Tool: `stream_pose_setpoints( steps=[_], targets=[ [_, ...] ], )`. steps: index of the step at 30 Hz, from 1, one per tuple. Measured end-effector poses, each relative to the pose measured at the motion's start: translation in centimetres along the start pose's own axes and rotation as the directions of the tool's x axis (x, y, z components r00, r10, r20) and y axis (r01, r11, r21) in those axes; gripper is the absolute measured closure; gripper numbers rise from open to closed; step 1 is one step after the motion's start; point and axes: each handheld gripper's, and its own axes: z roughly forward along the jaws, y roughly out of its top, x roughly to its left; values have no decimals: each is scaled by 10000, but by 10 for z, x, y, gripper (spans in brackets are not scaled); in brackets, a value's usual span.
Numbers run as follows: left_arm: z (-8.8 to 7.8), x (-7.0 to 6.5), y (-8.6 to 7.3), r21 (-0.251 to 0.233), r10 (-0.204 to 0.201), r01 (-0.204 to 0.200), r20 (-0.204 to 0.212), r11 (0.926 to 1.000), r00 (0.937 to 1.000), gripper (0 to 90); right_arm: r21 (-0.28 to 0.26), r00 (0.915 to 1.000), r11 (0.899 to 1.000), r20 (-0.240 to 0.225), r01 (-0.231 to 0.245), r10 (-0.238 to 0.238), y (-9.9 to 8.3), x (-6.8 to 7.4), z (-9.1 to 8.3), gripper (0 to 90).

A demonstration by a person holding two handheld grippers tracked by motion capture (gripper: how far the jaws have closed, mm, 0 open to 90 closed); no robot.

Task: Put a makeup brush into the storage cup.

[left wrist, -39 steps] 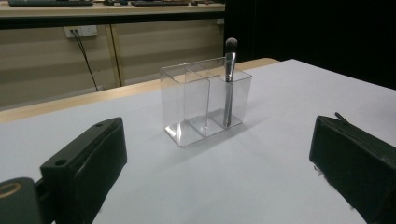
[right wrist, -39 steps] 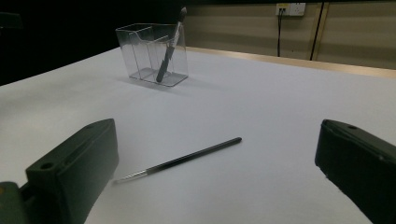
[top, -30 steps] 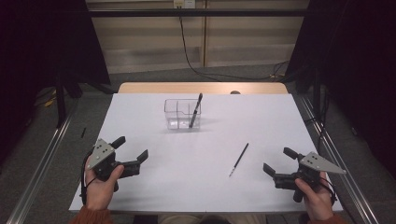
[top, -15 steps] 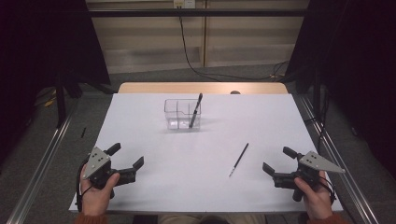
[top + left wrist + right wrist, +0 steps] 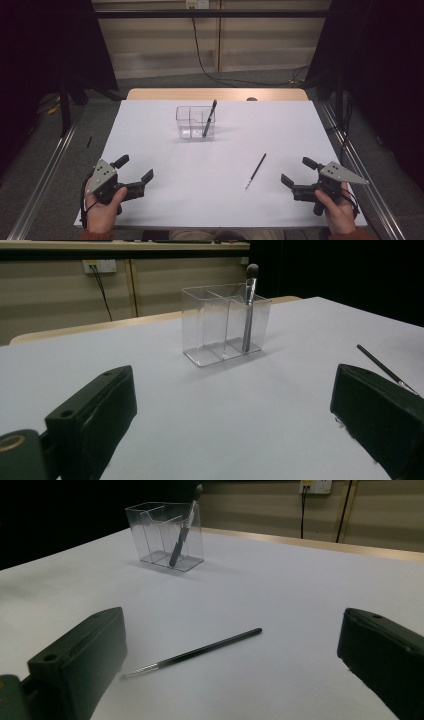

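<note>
Grippers sit at the frame's lower corners, left gripper (image 5: 134,176) and right gripper (image 5: 296,172) both spread wide and empty. Thin brush (image 5: 256,170) lies on the counter (image 5: 150,130) right of centre, near the right gripper.

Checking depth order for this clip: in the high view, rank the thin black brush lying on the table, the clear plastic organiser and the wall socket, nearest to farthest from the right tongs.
1. Thin black brush, lying just left of the right tongs.
2. Clear plastic organiser, table's far middle.
3. Wall socket, back wall.

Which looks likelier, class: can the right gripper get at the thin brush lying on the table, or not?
Probably yes: the right gripper is open, and bare table lies between it and the thin brush.
</note>
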Motion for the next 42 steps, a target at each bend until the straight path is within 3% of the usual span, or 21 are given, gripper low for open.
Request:
stream_pose_setpoints(
  steps=[15,31,34,42],
  targets=[
    [-3,-2,1,14,179,-179,-177,9998,9997,38,-188,9984,9998,-554,92,-102,12,3,9,0],
    [-11,-2,2,-213,129,-132,-182,9997,9998,38,-422,9966,9984,-716,376,-406,34,3,40,0],
    [-12,-3,2,-329,32,-32,-19,9995,10000,33,-410,9960,9984,-796,382,-414,38,4,47,0],
    [-11,0,1,-345,52,-58,-177,9994,9998,28,-264,9900,9961,-1114,843,-867,51,8,68,0]
  ],
)
